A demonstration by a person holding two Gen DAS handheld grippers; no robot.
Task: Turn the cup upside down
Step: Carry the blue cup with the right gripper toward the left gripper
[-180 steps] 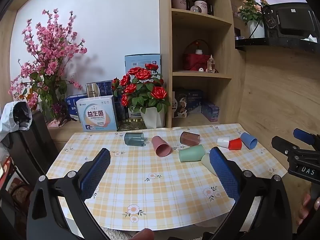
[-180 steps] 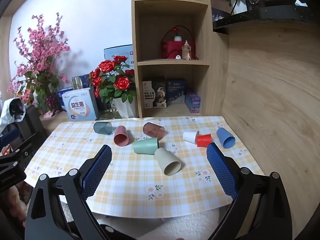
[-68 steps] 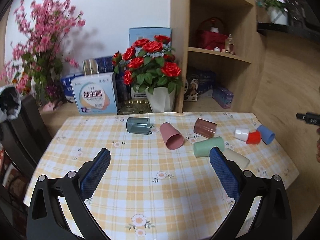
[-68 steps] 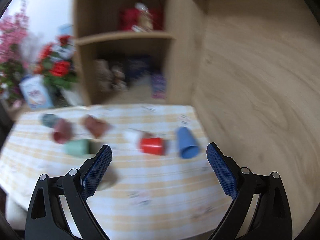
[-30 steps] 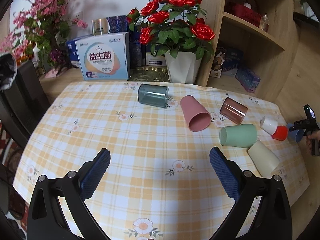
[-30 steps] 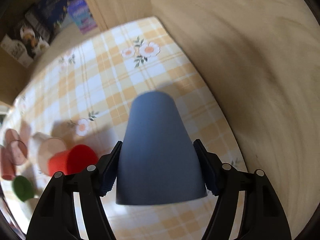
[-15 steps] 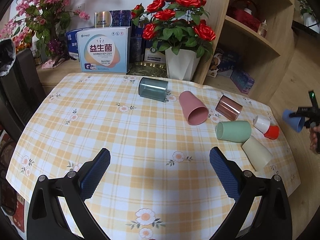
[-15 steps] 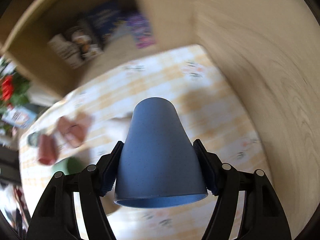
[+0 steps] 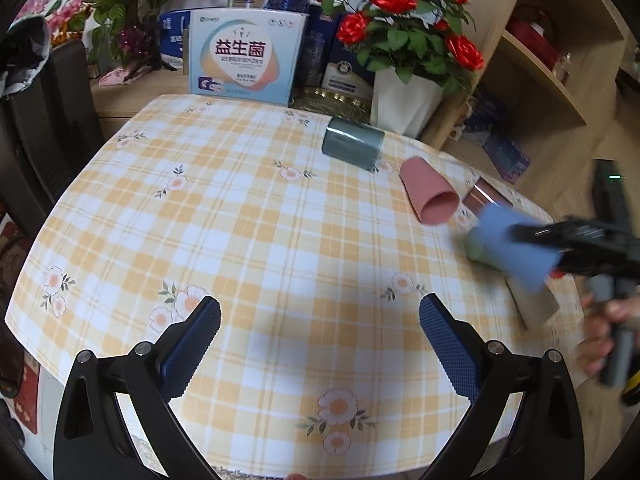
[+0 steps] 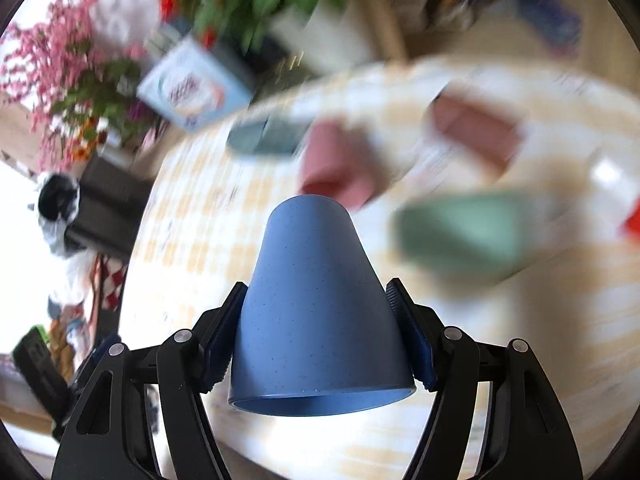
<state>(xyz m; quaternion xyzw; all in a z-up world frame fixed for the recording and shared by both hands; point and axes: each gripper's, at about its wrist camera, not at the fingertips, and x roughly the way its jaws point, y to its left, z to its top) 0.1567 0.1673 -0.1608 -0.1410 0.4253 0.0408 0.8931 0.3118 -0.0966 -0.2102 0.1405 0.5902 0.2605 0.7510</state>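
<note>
One blue cup [image 10: 320, 304] clamped in right gripper [image 10: 320, 340] over table's [image 9: 248, 240] right edge, left gripper [image 9: 320, 344] agape w/ nothing; we'd finish rotation, rim flat, then release.

A light blue box [image 9: 245, 56] standing behind the table shows 3 large dark red Chinese characters, 益生菌, on a pale peach shape. The smaller print beneath and on neighbouring boxes is too small to read.
</note>
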